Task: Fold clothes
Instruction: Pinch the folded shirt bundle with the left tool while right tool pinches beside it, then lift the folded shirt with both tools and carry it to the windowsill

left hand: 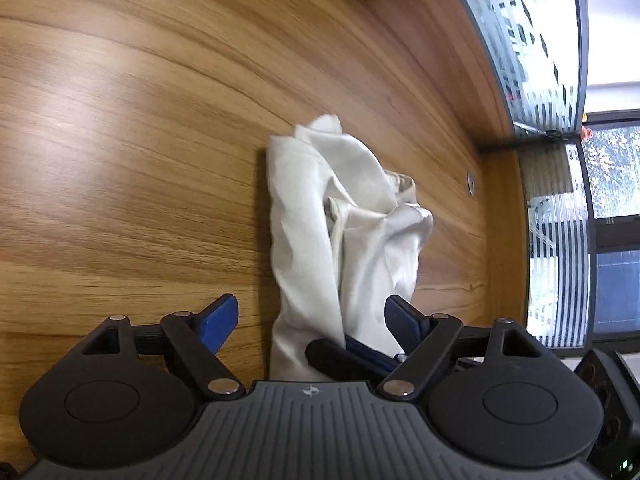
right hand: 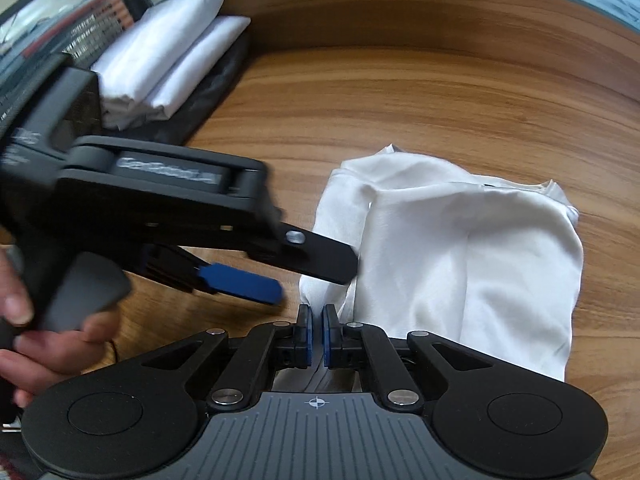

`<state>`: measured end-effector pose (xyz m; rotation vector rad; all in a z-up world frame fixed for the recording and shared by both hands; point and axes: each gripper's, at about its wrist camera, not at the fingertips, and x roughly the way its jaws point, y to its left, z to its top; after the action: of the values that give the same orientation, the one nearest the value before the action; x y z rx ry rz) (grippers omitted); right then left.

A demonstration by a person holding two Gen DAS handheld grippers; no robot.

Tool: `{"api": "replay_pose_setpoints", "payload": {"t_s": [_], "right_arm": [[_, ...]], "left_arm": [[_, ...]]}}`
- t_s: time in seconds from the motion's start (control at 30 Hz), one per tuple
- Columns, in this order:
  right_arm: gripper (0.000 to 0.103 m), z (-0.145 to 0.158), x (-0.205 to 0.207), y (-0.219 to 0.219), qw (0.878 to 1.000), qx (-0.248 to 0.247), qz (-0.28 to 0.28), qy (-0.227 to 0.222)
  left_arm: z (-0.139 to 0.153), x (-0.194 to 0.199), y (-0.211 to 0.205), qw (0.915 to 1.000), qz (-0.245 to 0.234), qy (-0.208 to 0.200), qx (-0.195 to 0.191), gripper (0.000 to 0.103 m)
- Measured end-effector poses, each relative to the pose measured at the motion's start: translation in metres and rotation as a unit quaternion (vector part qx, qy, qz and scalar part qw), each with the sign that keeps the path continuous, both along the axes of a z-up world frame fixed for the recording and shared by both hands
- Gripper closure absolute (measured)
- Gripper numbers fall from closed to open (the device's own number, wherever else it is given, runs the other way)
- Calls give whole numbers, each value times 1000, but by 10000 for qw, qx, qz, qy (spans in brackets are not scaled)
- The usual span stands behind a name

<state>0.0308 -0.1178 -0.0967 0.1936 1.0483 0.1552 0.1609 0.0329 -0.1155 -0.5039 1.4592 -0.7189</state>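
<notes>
A crumpled white garment (left hand: 336, 208) lies in a heap on the wooden table (left hand: 120, 120). My left gripper (left hand: 312, 314) is open, its blue-padded fingers (left hand: 222, 316) standing wide on either side of the garment's near end without pressing on it. In the right wrist view the garment (right hand: 472, 248) spreads to the right, and my right gripper (right hand: 318, 318) is shut on a thin fold of its near edge. The left gripper (right hand: 312, 280) reaches in from the left just above that edge. The right gripper's tips (left hand: 332, 354) show low in the left wrist view, at the cloth.
A stack of folded white clothes (right hand: 168, 52) rests on a dark cloth at the table's back left. A person's hand (right hand: 24, 312) holds the left gripper's handle. A striped glass partition (left hand: 532, 40) runs past the table's far edge. Bare wood (right hand: 440, 80) lies around the garment.
</notes>
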Motion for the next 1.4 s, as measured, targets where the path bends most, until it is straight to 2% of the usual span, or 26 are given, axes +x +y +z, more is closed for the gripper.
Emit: {"api": "replay_pose_setpoints", "payload": {"t_s": [0.23, 0.3, 0.4, 0.43, 0.47, 0.53, 0.67, 0.8, 0.93, 0.97, 1.07, 1.13, 1.27, 1.4], "right_arm": [[97, 7, -4, -8, 9994, 233, -139, -207], [97, 9, -7, -11, 9991, 291, -155, -266], [97, 12, -12, -14, 9986, 375, -145, -332], [97, 12, -14, -16, 9985, 410, -142, -336], [97, 13, -16, -18, 9983, 456, -139, -331], [96, 15, -21, -25, 9976, 622, -133, -266], [93, 25, -38, -47, 9951, 949, -184, -229], [63, 32, -61, -81, 9921, 1067, -578, -313], [53, 21, -81, -127, 9850, 1029, -1359, -279], [47, 14, -82, -137, 9815, 1118, -1535, -232], [45, -5, -84, -163, 9704, 1358, -1996, -80], [44, -17, -84, -173, 9669, 1450, -2100, 9], [44, -36, -77, -182, 9648, 1557, -2114, 153], [43, -43, -68, -184, 9634, 1727, -2045, 131]], "left_arm": [[-9, 0, -30, 9995, -277, 105, -92, 18], [-9, -4, -39, 9992, -404, 52, -45, 23], [-6, -11, -49, 9978, -560, -240, 243, 46], [-4, -13, -54, 9964, -615, -388, 426, 64], [-2, -15, -60, 9945, -684, -519, 606, 76], [0, -18, -61, 9915, -750, -691, 812, 82], [1, -19, -60, 9911, -666, -665, 941, 83], [1, -20, -62, 9913, -618, -615, 985, 83], [6, -22, -69, 9878, -738, -773, 1134, 83], [7, -23, -70, 9863, -802, -836, 1175, 83], [10, -27, -77, 9804, -994, -1071, 1322, 85], [14, -29, -83, 9745, -1127, -1264, 1470, 87], [19, -32, -92, 9628, -1411, -1562, 1695, 87], [18, -34, -93, 9558, -1649, -1665, 1776, 87]]}}
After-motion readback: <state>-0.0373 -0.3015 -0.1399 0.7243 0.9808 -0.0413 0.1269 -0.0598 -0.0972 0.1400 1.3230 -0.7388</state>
